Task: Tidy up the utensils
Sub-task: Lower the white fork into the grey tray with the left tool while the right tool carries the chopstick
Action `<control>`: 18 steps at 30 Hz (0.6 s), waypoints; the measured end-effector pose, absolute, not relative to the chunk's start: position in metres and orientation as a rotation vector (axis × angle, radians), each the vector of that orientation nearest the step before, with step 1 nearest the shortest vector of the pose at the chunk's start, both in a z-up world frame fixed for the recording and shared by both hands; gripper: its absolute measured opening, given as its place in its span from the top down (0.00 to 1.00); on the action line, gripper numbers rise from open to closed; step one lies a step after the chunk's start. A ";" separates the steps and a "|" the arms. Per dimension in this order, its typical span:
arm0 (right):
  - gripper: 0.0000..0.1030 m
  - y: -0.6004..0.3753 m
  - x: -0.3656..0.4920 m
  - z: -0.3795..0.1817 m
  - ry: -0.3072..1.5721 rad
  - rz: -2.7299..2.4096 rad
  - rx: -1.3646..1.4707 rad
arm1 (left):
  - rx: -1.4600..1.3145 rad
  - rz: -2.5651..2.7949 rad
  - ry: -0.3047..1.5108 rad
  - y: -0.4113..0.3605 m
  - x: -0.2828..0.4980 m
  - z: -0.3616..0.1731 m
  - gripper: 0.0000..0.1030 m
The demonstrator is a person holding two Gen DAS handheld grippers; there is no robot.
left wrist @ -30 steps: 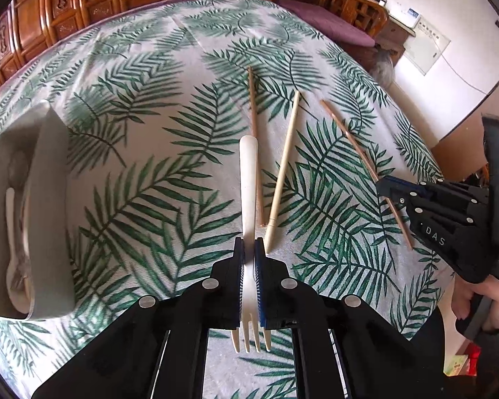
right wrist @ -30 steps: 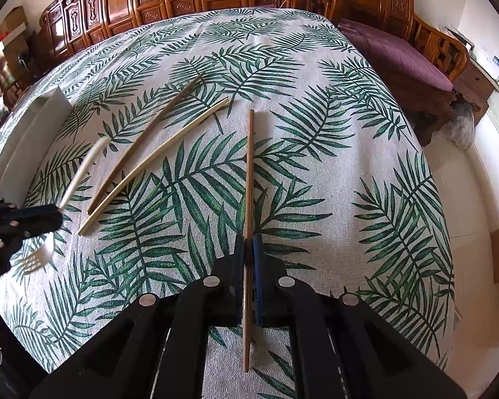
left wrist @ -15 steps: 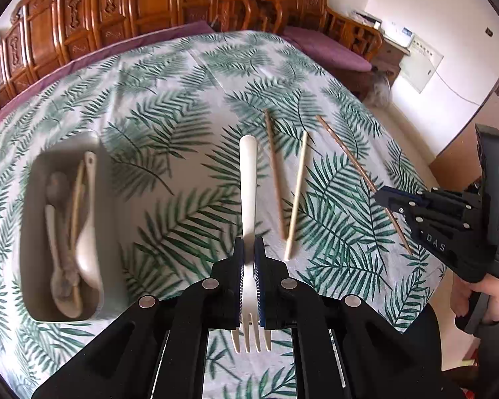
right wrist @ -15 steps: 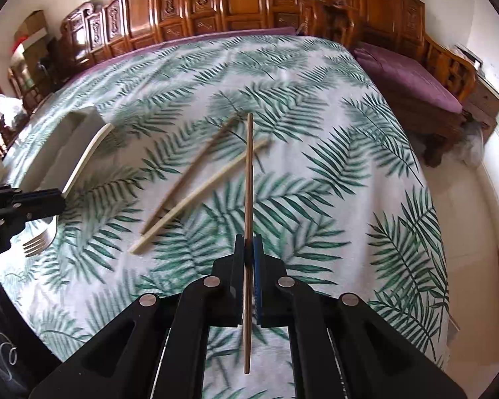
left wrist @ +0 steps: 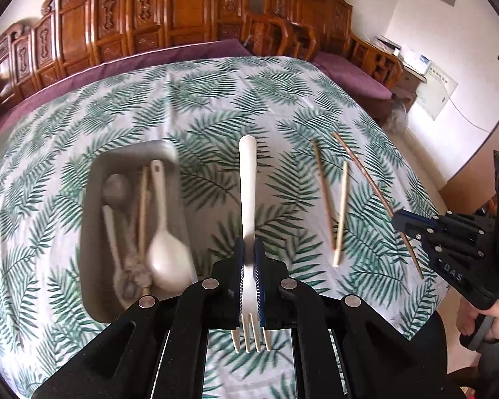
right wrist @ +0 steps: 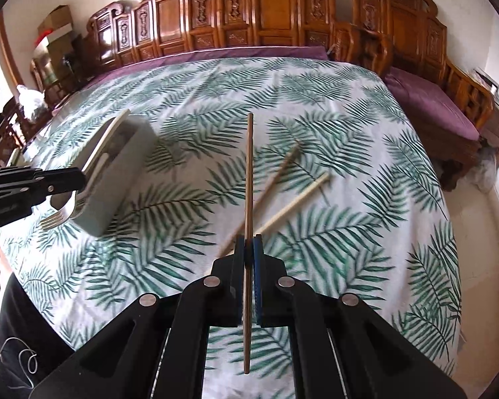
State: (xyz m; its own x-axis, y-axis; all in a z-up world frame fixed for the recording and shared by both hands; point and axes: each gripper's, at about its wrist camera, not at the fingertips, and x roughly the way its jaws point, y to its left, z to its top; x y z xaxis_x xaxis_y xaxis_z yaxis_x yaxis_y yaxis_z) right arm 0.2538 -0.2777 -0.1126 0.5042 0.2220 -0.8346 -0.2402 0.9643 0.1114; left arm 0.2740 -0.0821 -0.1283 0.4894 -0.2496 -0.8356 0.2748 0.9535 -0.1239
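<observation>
lifted higher above the table since the earlier frames, both grippers, with far more of the carved wooden furniture (left wrist: 189,30) now showing along the top of each view; grey tray (left wrist: 93,232) shifted from the far left edge toward centre-left of the left wrist view, blurred by motion

left gripper (left wrist: 249,276) clenched on a cream plastic fork (left wrist: 248,183), handle pointing up the frame, tines poking out below the fingers at bottom centre, clear of the leaf-print tablecloth (left wrist: 216,99)

inside the tray: a white spoon (left wrist: 164,252), a grey spoon (left wrist: 116,188), a chopstick and another pale utensil, details smeared

right of centre in the left view, lying on the cloth: a brown chopstick (left wrist: 323,193) just beside a pale chopstick (left wrist: 341,212), near each other but apart

right gripper (right wrist: 249,282) clamped on a dark chopstick (right wrist: 249,179), running straight up the middle of the right wrist view, held off the cloth; same gripper seen at the right edge of the left view, stick slanting through it

in the right view, tray at centre-left, left gripper at the left edge in front of it, fork tines just below
</observation>
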 end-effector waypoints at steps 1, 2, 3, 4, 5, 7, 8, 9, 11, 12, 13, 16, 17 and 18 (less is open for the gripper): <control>0.94 -0.272 0.254 -0.111 1.003 0.286 -0.024 | 0.024 -0.313 1.010 -0.077 0.275 -0.129 0.95; 0.94 -0.266 0.255 -0.109 1.003 0.294 -0.028 | 0.019 -0.305 1.012 -0.070 0.276 -0.129 0.95; 0.94 -0.261 0.254 -0.108 1.003 0.301 -0.031 | 0.017 -0.300 1.011 -0.066 0.277 -0.130 0.95; 0.94 -0.256 0.255 -0.107 1.003 0.308 -0.034 | 0.014 -0.293 1.010 -0.061 0.278 -0.130 0.94; 0.94 -0.248 0.255 -0.105 1.004 0.318 -0.039 | 0.012 -0.284 1.008 -0.055 0.278 -0.131 0.94; 0.94 -0.238 0.256 -0.103 1.005 0.334 -0.040 | 0.003 -0.268 1.006 -0.044 0.281 -0.132 0.94; 0.94 -0.231 0.257 -0.102 1.007 0.347 -0.036 | -0.001 -0.264 1.007 -0.040 0.283 -0.133 0.94; 0.94 -0.226 0.258 -0.100 1.008 0.360 -0.029 | -0.004 -0.257 1.008 -0.035 0.284 -0.134 0.94; 0.94 -0.215 0.260 -0.095 1.008 0.381 -0.021 | -0.007 -0.246 1.006 -0.027 0.286 -0.135 0.94; 0.94 -0.209 0.261 -0.093 1.005 0.387 -0.024 | -0.007 -0.241 1.003 -0.023 0.288 -0.136 0.94; 0.94 -0.204 0.261 -0.091 1.003 0.392 -0.026 | -0.006 -0.236 1.000 -0.019 0.289 -0.136 0.94; 0.94 -0.187 0.264 -0.085 0.995 0.411 -0.035 | -0.014 -0.230 0.999 -0.011 0.292 -0.137 0.94; 0.94 -0.182 0.265 -0.083 0.992 0.416 -0.039 | -0.014 -0.227 0.998 -0.008 0.294 -0.138 0.94; 0.94 -0.178 0.267 -0.082 0.989 0.418 -0.040 | -0.013 -0.225 0.996 -0.006 0.296 -0.139 0.94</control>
